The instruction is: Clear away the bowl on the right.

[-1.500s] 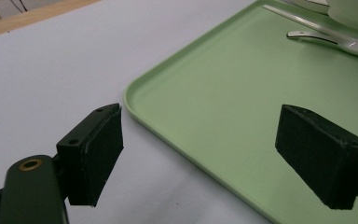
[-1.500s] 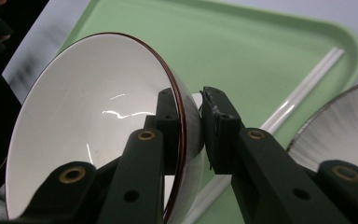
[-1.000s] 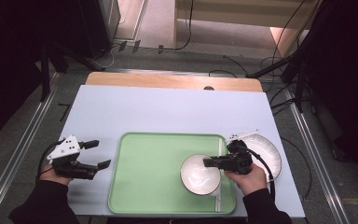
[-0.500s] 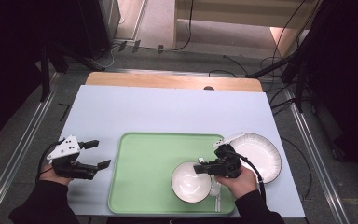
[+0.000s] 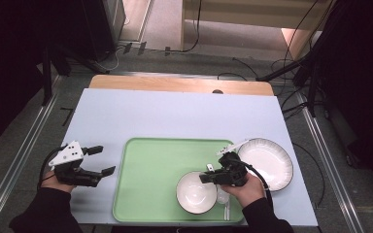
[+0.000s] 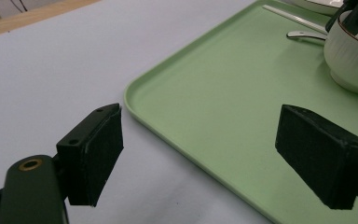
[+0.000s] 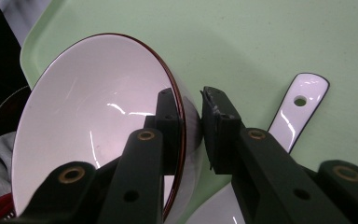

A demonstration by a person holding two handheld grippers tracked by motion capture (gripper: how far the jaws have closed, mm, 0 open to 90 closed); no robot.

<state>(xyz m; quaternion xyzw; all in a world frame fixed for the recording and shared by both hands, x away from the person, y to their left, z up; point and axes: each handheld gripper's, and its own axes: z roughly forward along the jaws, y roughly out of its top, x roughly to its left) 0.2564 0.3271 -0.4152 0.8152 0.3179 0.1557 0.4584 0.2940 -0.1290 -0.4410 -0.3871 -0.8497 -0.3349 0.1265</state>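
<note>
Left gripper sits on the surface, just off the left edge of the green tray. Its fingers are spread wide and released, with nothing between them; in the left gripper view the tray's near corner and bare surface lie in the gap. No change from the earlier frames: same spot, same spread.

Tray unmoved. The white bowl with a dark rim now sits at the tray's lower right part, nearer the person than one second ago, when it was higher up and closer to the tray's right edge. By half a second ago it had already shifted toward the tray's front, and it has moved slightly more since.

Right gripper is clenched on the bowl's wall: in the right gripper view one finger is inside the bowl and the other is outside, the rim pinched between them. The bowl looks tilted in that view; I cannot tell whether its base touches the tray. The grip is the same as in both earlier frames, and the hand has come down and toward the person along with the bowl.

A white spoon lies on the tray just beyond the outer finger, its handle end with a hole visible.

A white plate rests on the surface right of the tray, behind the right gripper, now fully uncovered, whereas a second ago the hand overlapped it.
</note>
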